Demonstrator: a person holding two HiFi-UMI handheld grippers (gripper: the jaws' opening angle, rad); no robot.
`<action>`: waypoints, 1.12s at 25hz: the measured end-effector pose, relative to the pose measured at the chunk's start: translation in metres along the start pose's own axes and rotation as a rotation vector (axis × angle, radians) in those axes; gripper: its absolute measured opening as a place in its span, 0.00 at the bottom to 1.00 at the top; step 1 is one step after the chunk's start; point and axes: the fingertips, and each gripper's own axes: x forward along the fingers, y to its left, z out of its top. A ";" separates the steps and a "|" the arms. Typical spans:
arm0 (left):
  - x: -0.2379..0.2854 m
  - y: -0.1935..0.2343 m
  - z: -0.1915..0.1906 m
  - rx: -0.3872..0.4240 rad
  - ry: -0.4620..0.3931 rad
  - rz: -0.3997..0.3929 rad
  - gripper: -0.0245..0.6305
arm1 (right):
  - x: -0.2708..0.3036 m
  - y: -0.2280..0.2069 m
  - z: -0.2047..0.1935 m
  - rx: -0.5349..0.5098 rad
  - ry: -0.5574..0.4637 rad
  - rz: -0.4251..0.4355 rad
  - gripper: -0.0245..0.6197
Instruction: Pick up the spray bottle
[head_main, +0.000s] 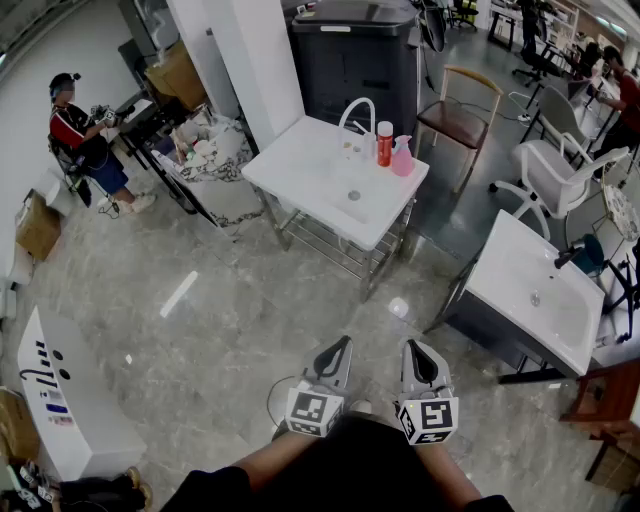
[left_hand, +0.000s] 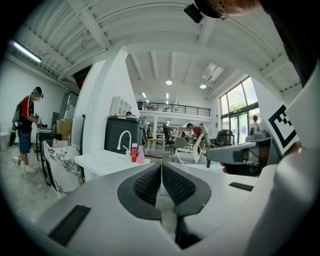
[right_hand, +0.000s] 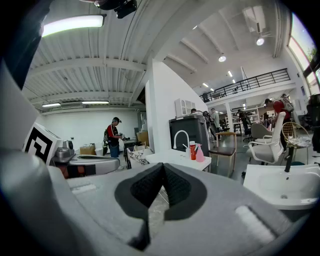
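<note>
Target far ahead
The pink plastic spray bottle (head_main: 403, 157) stands upright, nearer the grey right gripper (head_main: 414, 347) than the left gripper (head_main: 342, 345); both jaws together, empty.

Left gripper (head_main: 343, 342): held low in front of the body, well short of the sink (head_main: 300, 170), nose aimed toward it and dipped slightly below level. Jaws closed pad to pad, nothing between them. Right gripper (head_main: 410, 345): just beside the left, parallel, equally far from the sink, same slight downward tilt. Jaws closed at the tips, empty. Marker cubes (head_main: 315, 410) face up. Both forearms (head_main: 262, 465) are bare and drawn in close to the torso.
</note>
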 end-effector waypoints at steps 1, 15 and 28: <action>0.001 0.001 0.000 -0.009 0.001 0.009 0.07 | 0.000 0.000 0.001 0.001 0.000 0.004 0.03; 0.043 0.042 0.004 -0.069 0.009 0.033 0.07 | 0.051 -0.022 -0.006 0.059 0.063 0.007 0.04; 0.170 0.125 0.011 -0.074 0.016 -0.056 0.07 | 0.176 -0.069 0.023 0.003 0.061 -0.130 0.04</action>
